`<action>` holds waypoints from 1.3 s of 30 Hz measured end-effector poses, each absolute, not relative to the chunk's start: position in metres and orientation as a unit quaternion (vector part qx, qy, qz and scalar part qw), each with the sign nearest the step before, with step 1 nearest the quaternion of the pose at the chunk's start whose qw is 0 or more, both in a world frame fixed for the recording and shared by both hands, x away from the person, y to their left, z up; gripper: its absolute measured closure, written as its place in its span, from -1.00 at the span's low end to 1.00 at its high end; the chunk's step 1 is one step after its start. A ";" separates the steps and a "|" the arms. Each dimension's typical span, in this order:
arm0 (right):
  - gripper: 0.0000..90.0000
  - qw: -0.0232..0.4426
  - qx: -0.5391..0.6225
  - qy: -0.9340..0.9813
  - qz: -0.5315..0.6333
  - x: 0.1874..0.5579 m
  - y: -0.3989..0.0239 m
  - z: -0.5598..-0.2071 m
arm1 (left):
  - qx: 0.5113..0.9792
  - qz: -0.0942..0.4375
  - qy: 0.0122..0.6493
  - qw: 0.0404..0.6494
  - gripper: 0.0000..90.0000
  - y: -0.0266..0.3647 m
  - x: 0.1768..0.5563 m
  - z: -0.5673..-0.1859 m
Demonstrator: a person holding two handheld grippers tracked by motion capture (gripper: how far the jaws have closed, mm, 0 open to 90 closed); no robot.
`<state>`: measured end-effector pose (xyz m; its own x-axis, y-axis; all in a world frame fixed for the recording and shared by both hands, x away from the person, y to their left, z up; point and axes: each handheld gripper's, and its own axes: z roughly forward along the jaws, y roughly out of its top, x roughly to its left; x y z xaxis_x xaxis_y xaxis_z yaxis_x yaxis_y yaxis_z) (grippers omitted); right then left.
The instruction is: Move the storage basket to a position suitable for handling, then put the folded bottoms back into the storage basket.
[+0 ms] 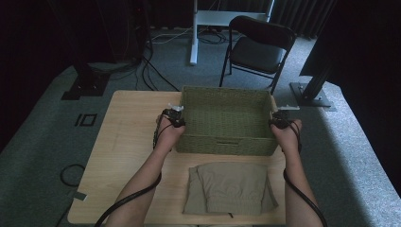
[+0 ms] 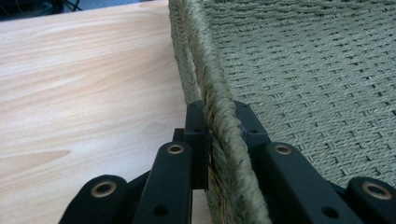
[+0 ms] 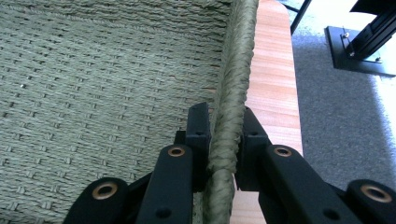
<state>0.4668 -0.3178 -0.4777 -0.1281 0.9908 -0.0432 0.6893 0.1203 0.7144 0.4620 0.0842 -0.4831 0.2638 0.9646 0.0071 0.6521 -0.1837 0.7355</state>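
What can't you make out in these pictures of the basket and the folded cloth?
- High view: the near edge of the folded cloth is cut off by the frame's bottom.
- High view: where the left tongs and right tongs meet the basket is too small to see.
- Left gripper view: the basket wall's lower part is hidden behind the black jaws.
- Right gripper view: the basket's far wall is cut off by the top edge.

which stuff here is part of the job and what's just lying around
In the job:
- woven basket, gripped at both side rims
- left hand-held gripper, shut on its left rim
- right hand-held gripper, shut on its right rim

Lying about:
- folded khaki garment, near the table's front edge
- black folding chair
- cables on the floor
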 end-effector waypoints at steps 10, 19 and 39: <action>0.75 0.269 0.599 0.700 0.280 0.459 -0.322 -0.478 | 0.724 0.242 0.560 0.320 0.77 0.082 0.452 -0.483; 0.47 0.264 0.596 0.705 0.280 0.460 -0.324 -0.480 | 0.755 0.207 0.524 0.337 0.22 0.084 0.455 -0.483; -0.18 0.260 0.576 0.690 0.353 0.458 -0.333 -0.467 | 0.760 0.200 0.491 0.375 -0.50 0.096 0.460 -0.480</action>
